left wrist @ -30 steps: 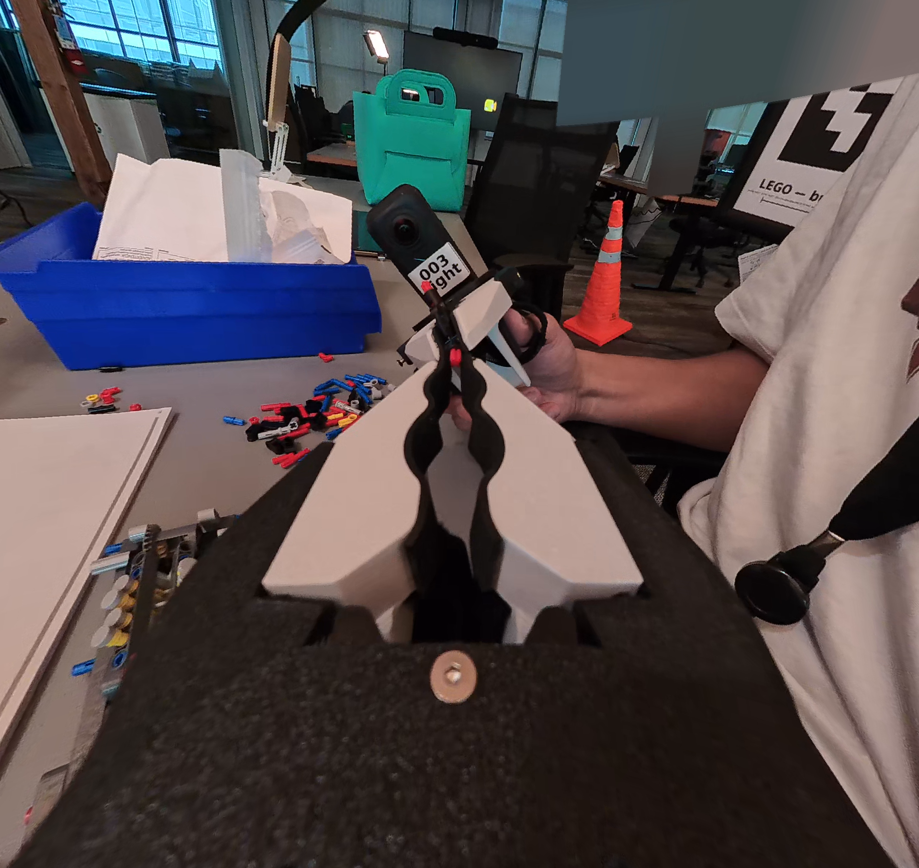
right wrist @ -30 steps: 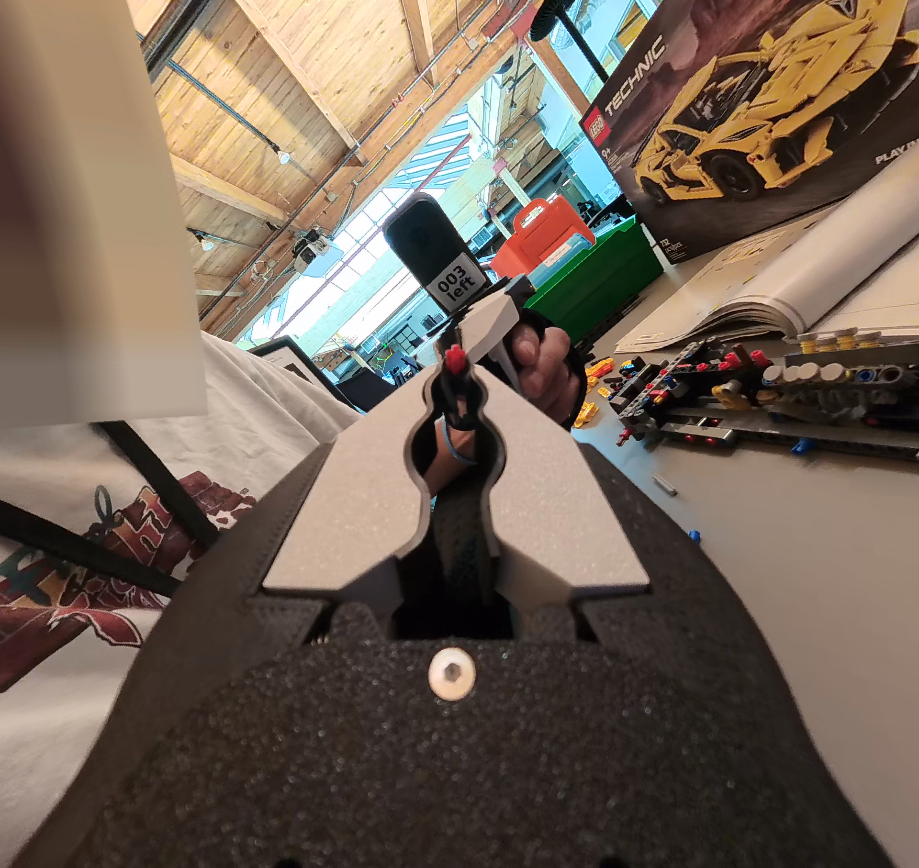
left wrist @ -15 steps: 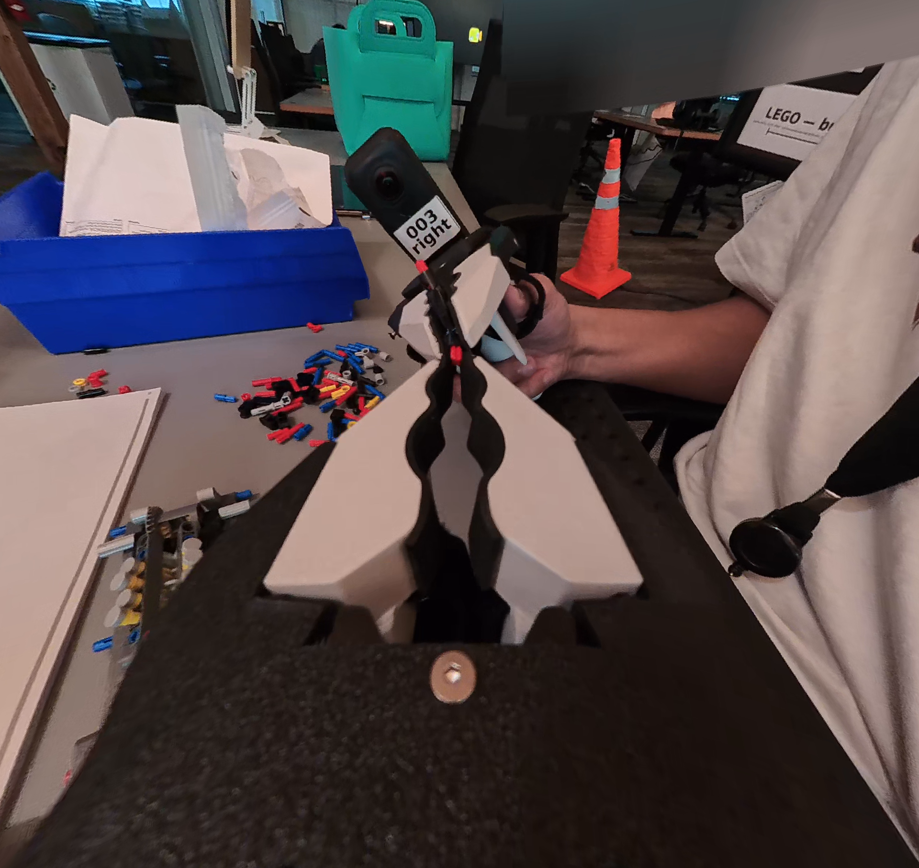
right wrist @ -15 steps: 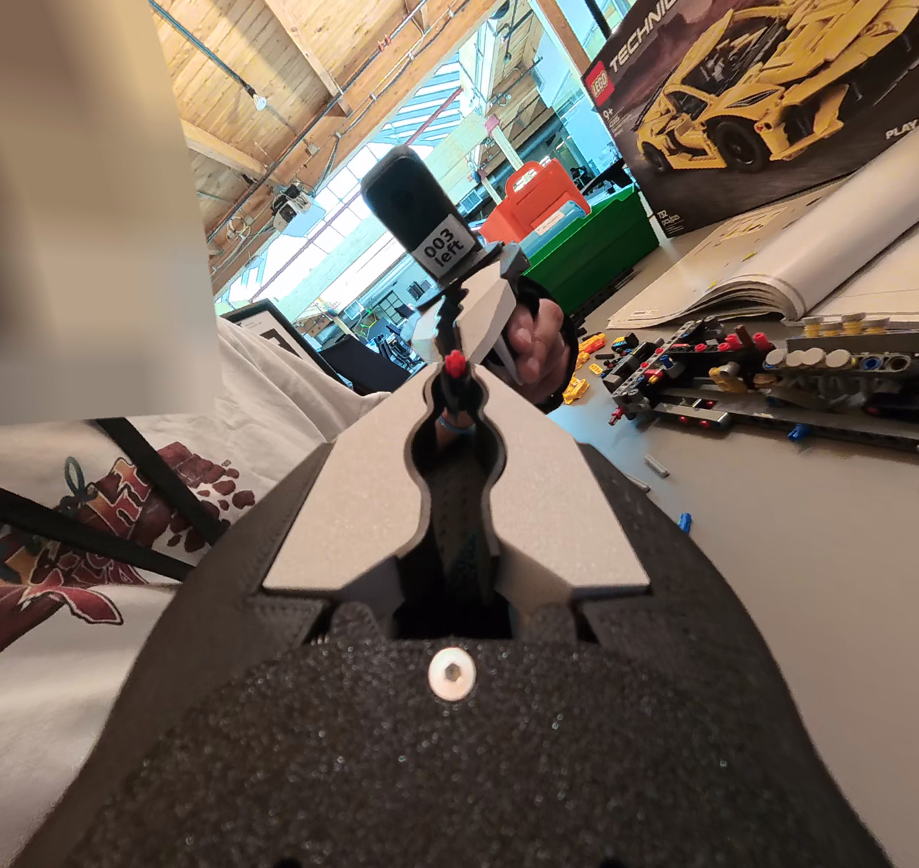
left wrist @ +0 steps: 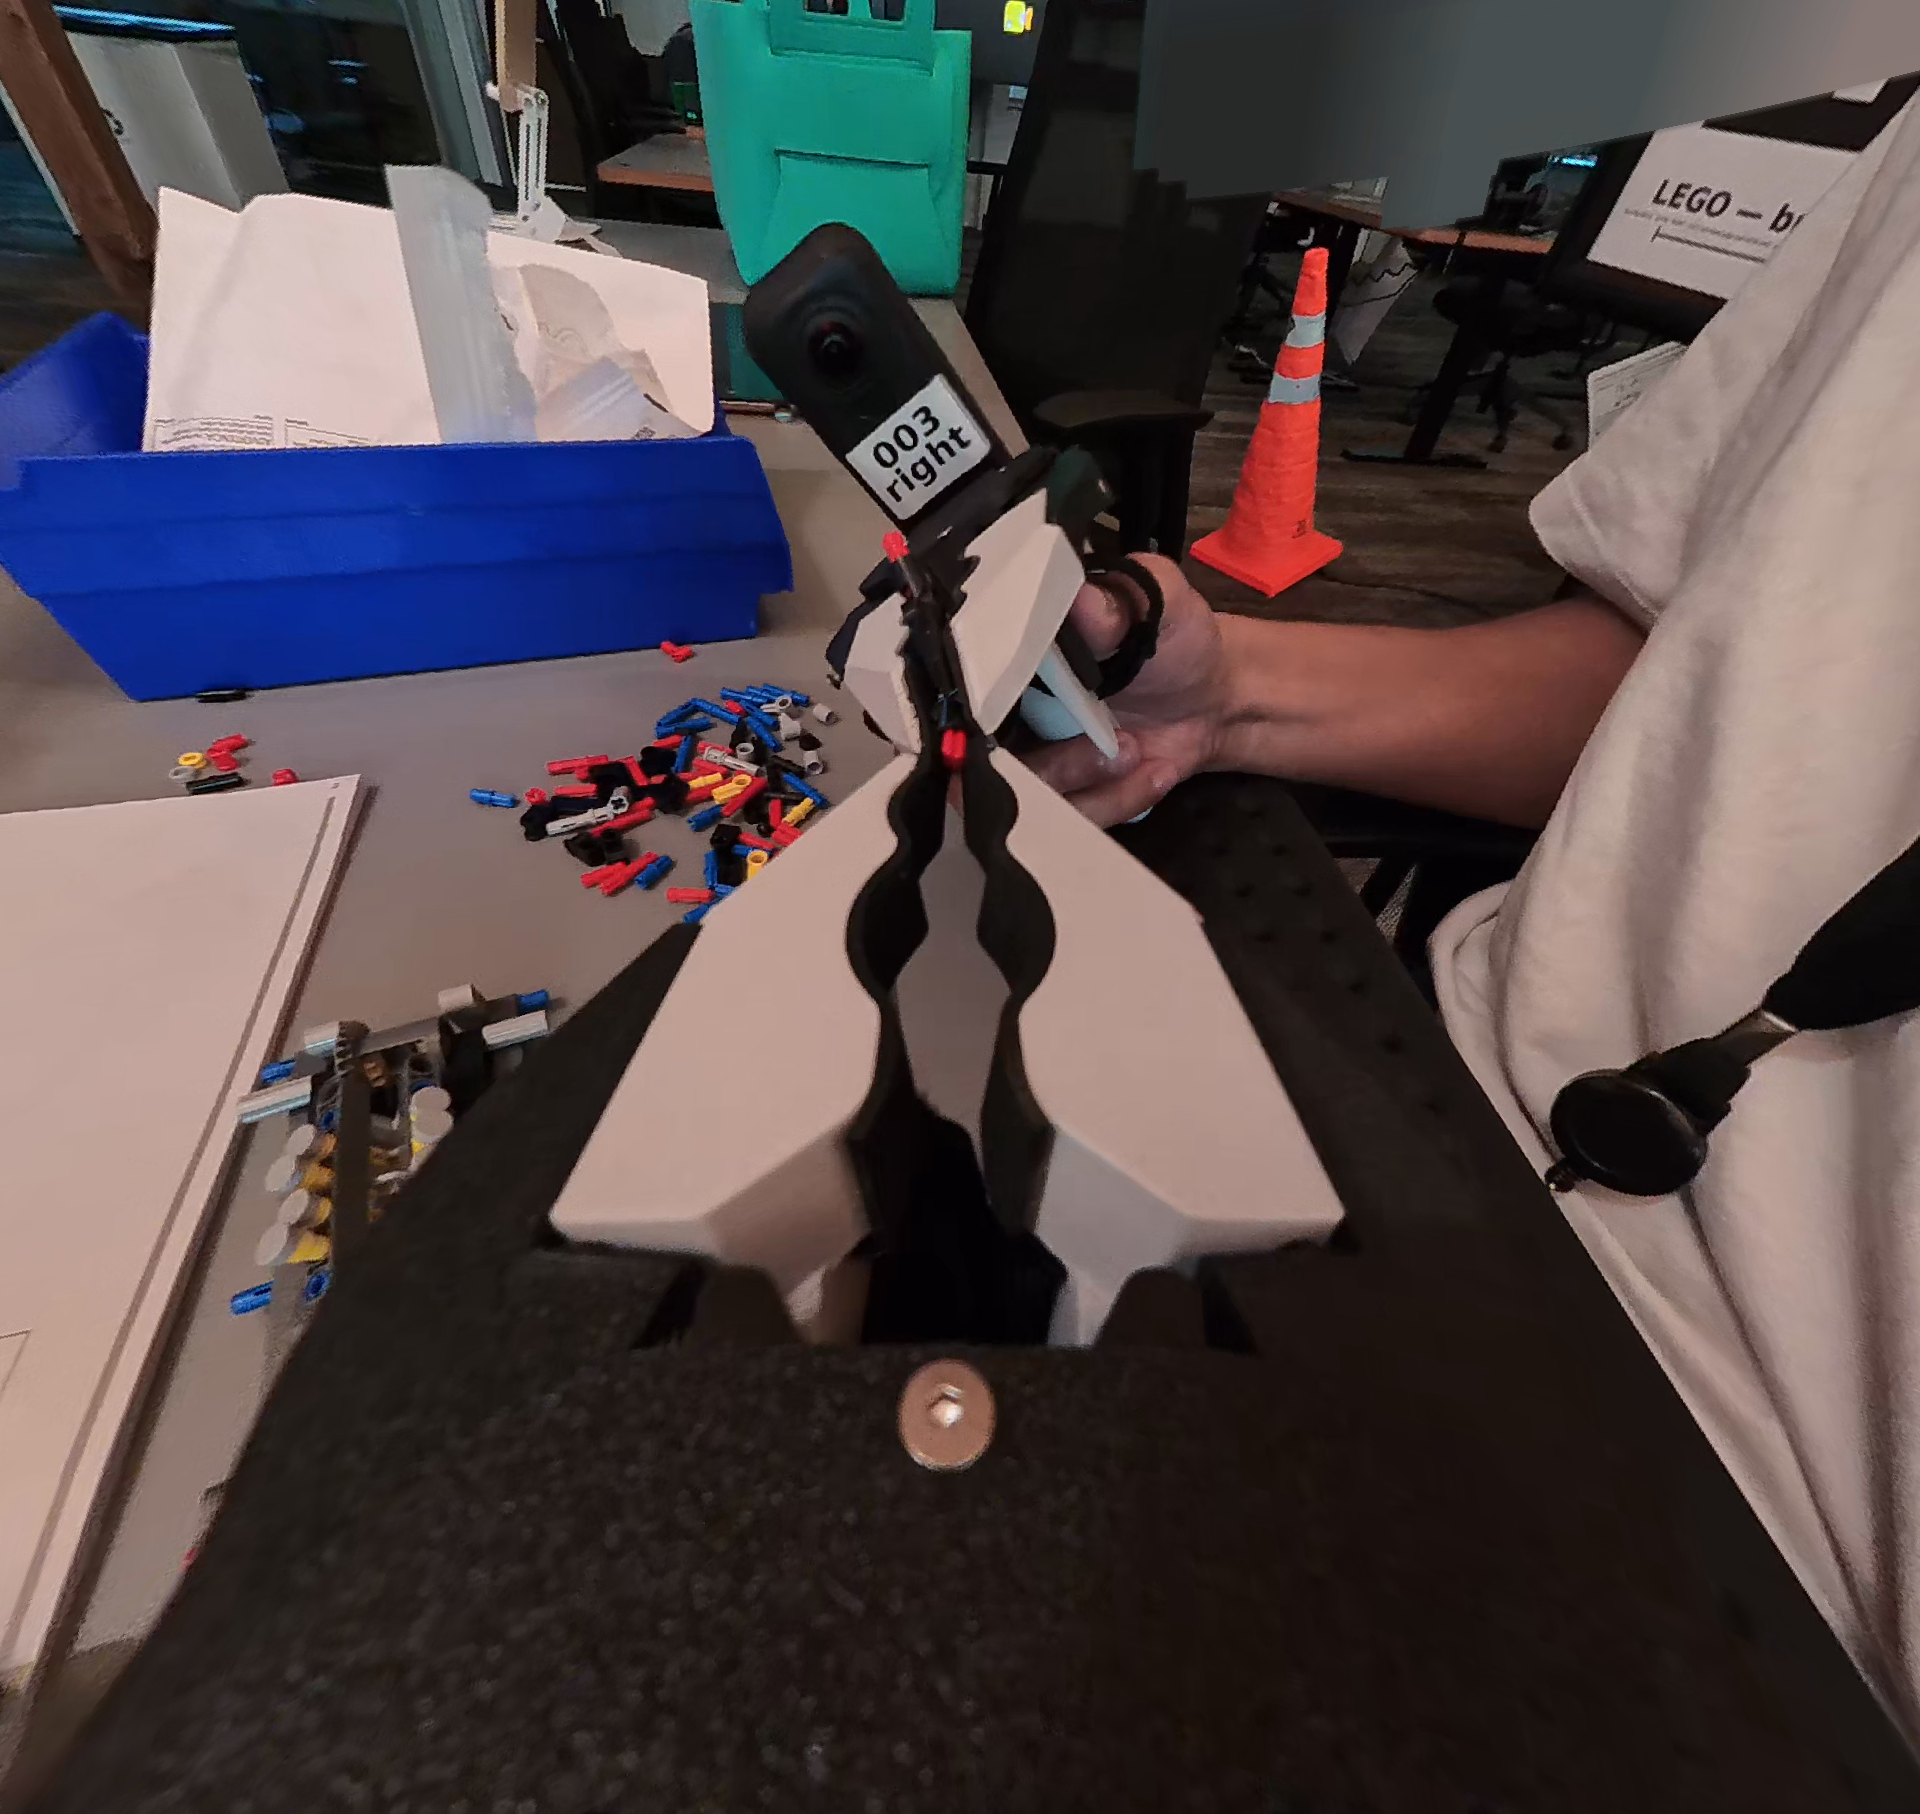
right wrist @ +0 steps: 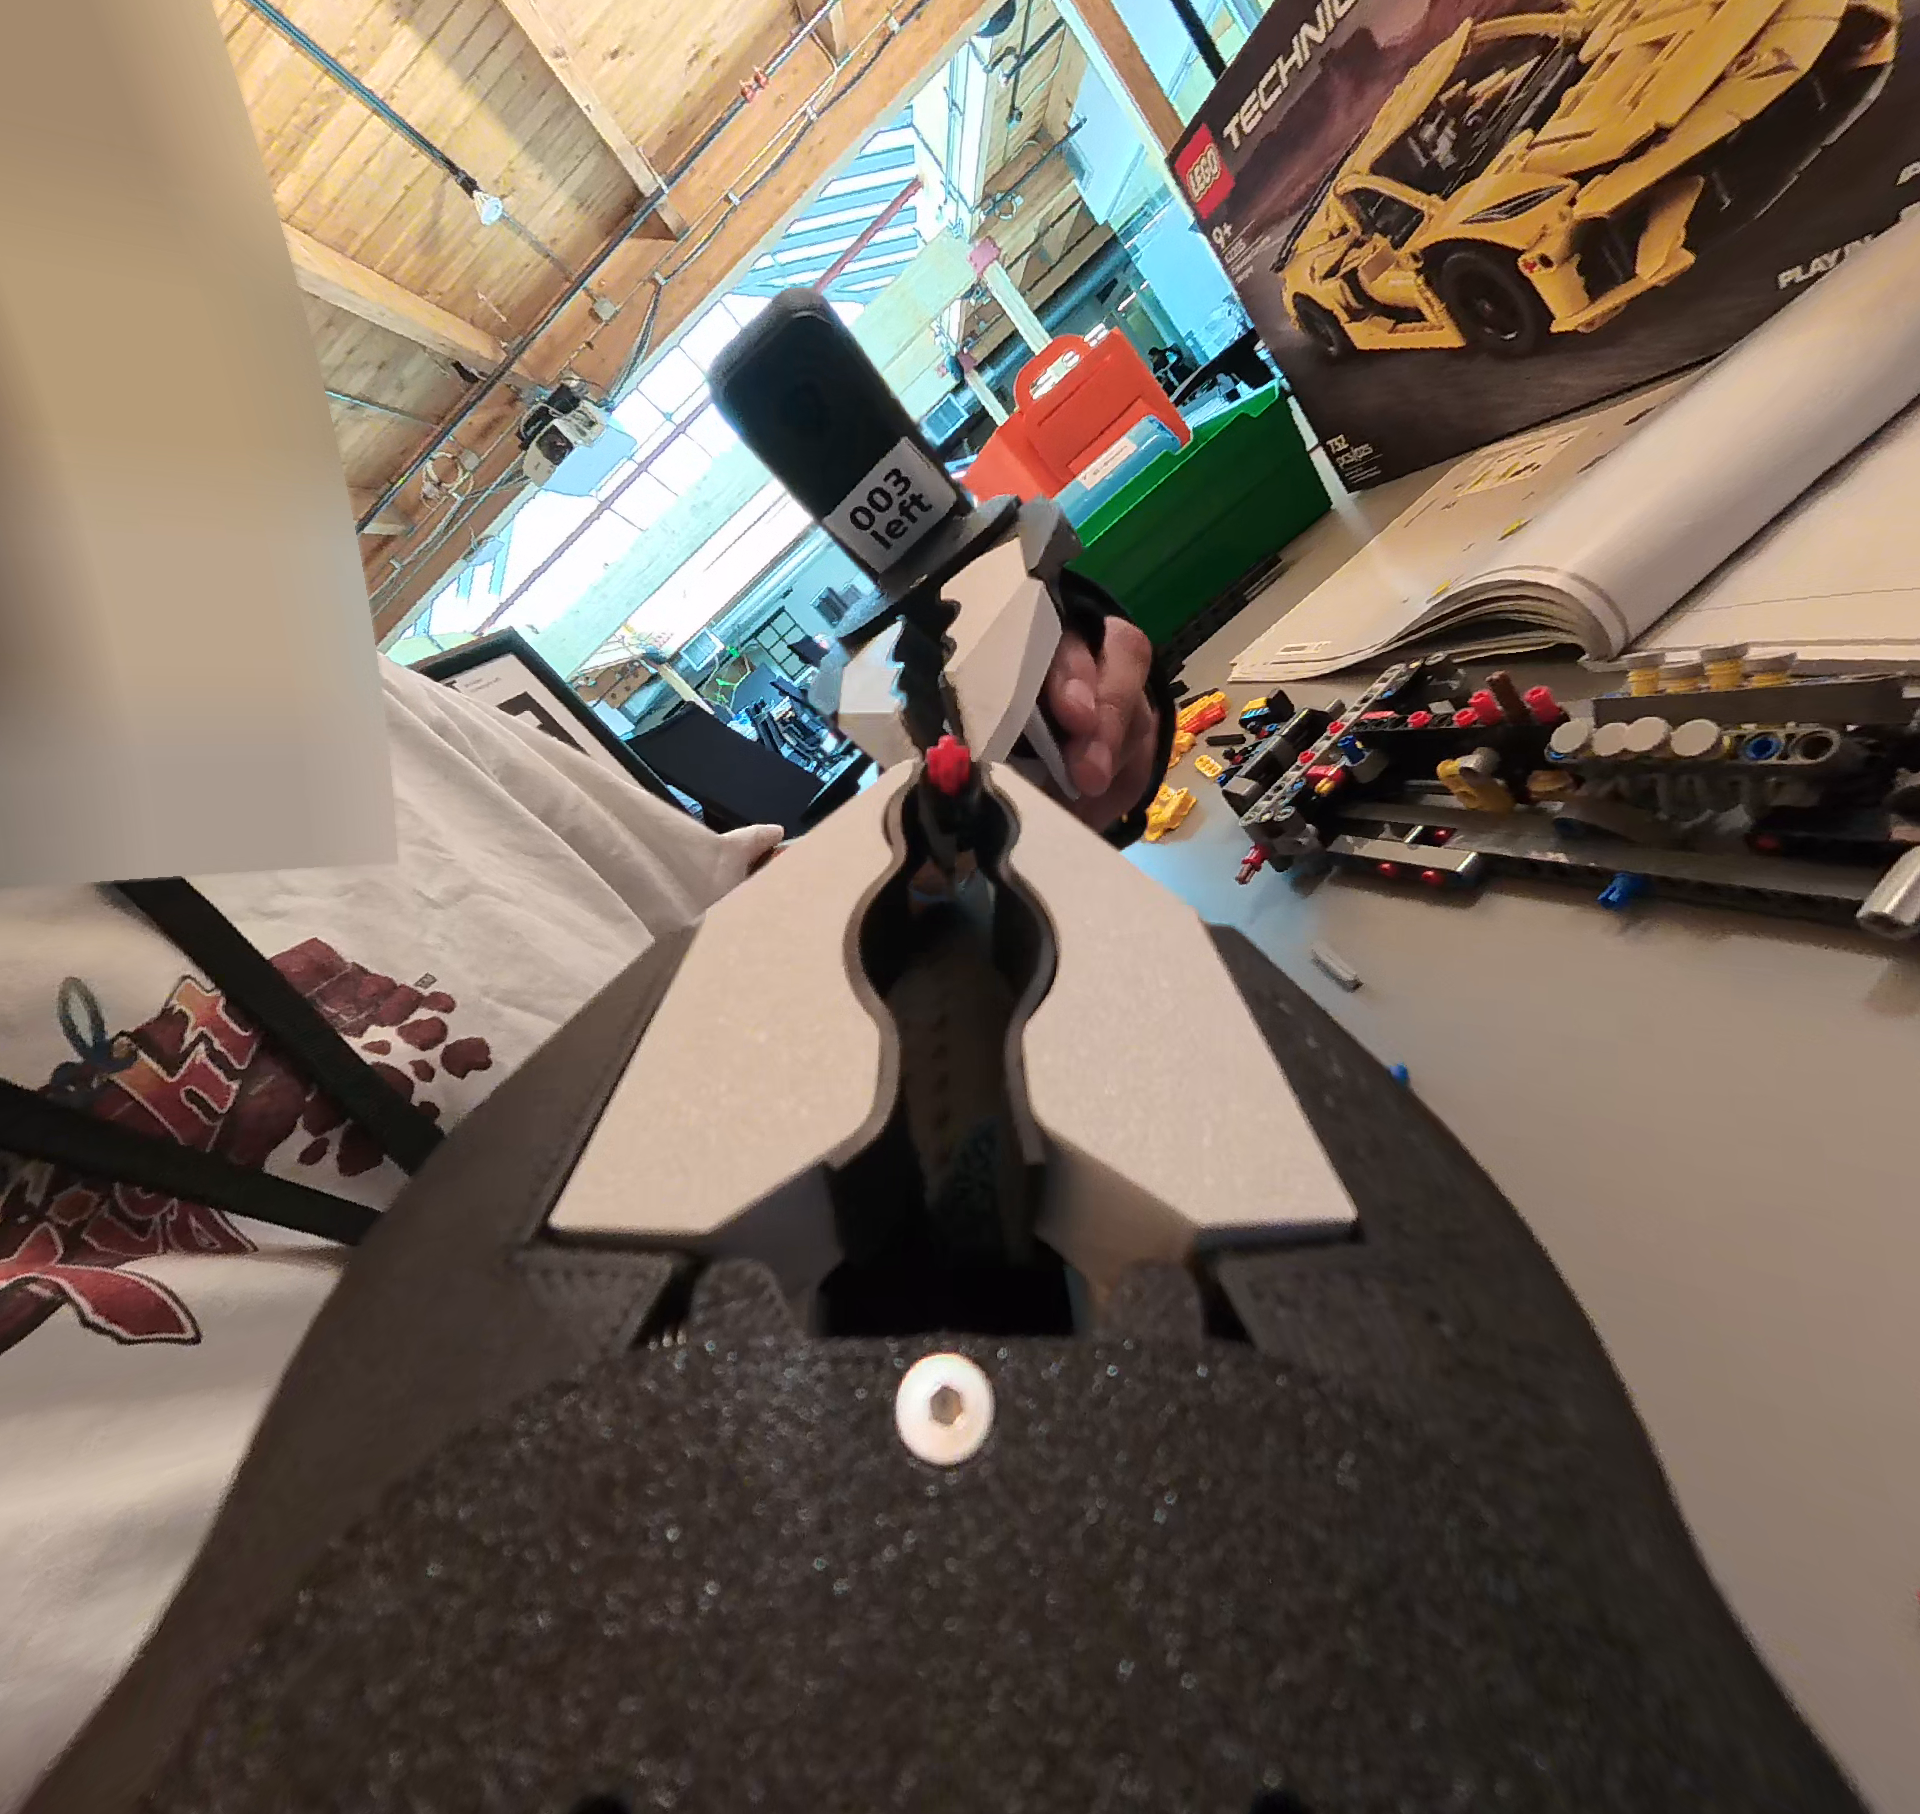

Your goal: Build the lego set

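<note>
Grey counter point(left wrist: 436, 725) below — both claws meet tip to tip in the air, left claw point(left wrist: 943, 777) and right claw point(right wrist: 943, 788) each clenched on one small red-tipped piece point(left wrist: 949, 748) between them.

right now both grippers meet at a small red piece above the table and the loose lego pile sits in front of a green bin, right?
Not quite: the bin behind the loose lego pile is blue, as the left wrist view shows. The left gripper and right gripper do meet at the small red piece above the table.
</note>
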Available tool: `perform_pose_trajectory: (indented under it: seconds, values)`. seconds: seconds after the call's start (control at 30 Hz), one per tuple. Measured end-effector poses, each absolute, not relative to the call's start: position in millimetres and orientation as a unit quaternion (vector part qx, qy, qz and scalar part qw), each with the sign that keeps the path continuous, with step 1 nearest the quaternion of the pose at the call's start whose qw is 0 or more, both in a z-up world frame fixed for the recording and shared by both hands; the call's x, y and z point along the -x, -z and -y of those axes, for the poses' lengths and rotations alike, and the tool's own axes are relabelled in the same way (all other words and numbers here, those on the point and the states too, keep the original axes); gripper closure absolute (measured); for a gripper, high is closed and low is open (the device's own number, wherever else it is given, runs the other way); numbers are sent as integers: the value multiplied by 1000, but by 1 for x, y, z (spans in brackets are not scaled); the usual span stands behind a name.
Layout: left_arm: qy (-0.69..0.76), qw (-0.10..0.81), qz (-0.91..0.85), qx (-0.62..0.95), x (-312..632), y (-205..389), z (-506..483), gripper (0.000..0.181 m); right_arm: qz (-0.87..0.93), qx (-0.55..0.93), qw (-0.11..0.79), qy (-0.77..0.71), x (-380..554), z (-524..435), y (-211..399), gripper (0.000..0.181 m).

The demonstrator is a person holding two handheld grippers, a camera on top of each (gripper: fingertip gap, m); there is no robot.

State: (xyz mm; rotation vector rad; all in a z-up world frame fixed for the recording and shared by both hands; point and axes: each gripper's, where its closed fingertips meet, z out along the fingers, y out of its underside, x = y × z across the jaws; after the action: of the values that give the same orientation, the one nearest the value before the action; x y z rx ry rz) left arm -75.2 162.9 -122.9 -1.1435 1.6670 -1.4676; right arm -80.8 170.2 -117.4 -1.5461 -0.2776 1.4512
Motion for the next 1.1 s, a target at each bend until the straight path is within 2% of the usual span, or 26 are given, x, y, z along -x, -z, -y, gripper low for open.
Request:
perform_pose_trajectory:
  seconds: [0.47, 0.63, 0.7, 1.1]
  values:
    - [570, 348, -619, 414, 77, 107, -161, 181, 111, 649, 476, -583, 81, -172, 123, 175]
    - [526, 378, -635, 421, 80, 109, -172, 178, 101, 641, 477, -593, 77, -173, 120, 175]
    - [522, 366, -642, 426, 81, 113, -172, 174, 104, 644, 474, -592, 79, -173, 122, 175]
    - [530, 344, -646, 428, 78, 120, -164, 176, 112, 637, 473, -598, 81, -169, 119, 175]
